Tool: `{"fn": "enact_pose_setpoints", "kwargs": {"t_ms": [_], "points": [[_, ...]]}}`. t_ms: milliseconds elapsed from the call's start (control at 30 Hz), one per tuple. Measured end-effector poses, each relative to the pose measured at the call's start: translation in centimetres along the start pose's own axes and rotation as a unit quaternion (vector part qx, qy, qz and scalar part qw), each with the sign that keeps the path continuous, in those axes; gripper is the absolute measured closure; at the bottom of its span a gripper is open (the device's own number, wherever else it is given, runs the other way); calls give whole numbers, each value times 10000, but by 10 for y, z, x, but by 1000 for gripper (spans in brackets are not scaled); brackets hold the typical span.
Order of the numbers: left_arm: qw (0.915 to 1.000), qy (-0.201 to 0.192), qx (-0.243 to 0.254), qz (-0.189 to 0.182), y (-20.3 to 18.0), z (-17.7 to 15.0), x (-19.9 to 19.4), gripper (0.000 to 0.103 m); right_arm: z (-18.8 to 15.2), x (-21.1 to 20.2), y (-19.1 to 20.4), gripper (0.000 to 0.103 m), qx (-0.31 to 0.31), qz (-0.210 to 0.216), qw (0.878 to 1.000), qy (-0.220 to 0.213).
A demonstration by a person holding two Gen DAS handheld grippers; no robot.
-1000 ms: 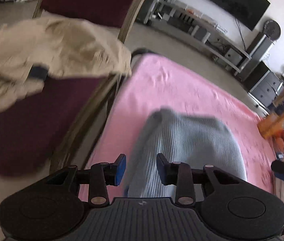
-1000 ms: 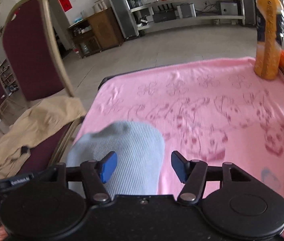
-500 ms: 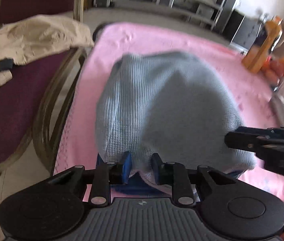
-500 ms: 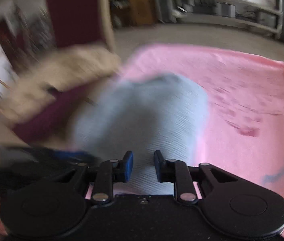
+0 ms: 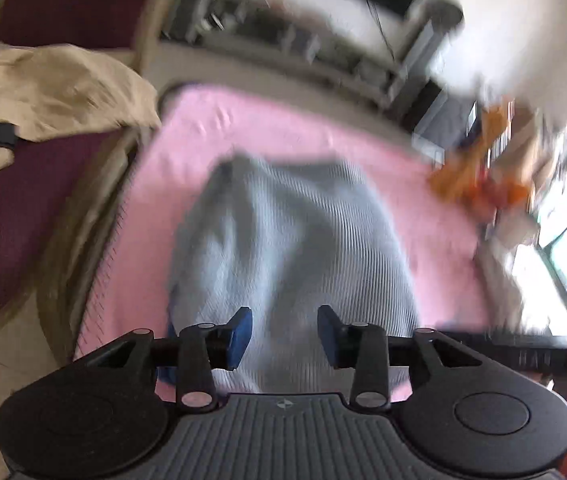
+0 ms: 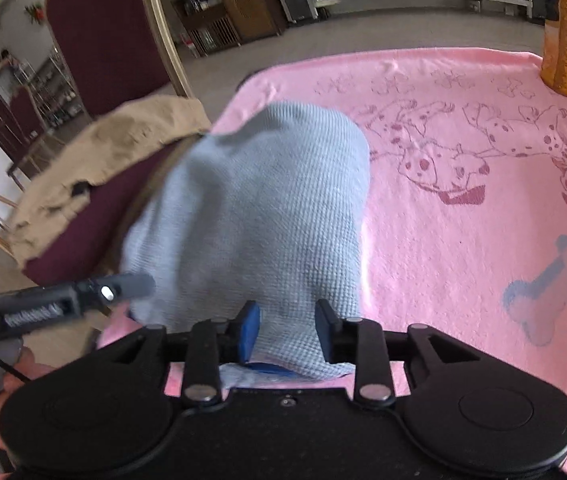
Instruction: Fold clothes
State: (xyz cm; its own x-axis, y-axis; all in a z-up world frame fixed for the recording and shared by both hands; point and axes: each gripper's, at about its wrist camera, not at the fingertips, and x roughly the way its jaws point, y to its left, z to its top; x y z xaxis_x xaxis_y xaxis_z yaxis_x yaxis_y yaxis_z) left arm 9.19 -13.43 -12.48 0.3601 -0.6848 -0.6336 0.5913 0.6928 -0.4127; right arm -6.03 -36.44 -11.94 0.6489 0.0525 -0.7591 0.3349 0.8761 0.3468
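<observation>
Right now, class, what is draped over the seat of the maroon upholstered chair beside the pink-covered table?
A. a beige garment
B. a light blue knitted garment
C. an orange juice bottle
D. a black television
A: the crumpled beige garment lies across the maroon upholstered chair.

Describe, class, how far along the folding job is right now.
Done: the grey knit garment lies folded over on the pink blanket. In hand: nothing; left gripper and right gripper are both open. Left: the beige garment on the chair is unfolded.
</observation>
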Motion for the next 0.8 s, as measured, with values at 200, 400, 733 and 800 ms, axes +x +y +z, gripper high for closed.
{"fn": "enact_pose_setpoints", "kwargs": {"t_ms": [200, 400, 733, 800], "points": [[9991, -162, -352, 155, 13, 31, 23, 75, 22, -5, -8, 72, 393, 121, 9985, -374], [9977, 242, -8, 629, 14, 54, 74, 73, 53, 31, -2, 72, 583, 218, 9968, -497], [9866, 453, -1570, -39, 73, 49, 59, 74, 58, 55, -7, 68, 464, -240, 9986, -89], [9823, 203, -1844, -272, 82, 47, 41, 54, 56, 47, -14, 53, 598, -141, 9980, -173]]}}
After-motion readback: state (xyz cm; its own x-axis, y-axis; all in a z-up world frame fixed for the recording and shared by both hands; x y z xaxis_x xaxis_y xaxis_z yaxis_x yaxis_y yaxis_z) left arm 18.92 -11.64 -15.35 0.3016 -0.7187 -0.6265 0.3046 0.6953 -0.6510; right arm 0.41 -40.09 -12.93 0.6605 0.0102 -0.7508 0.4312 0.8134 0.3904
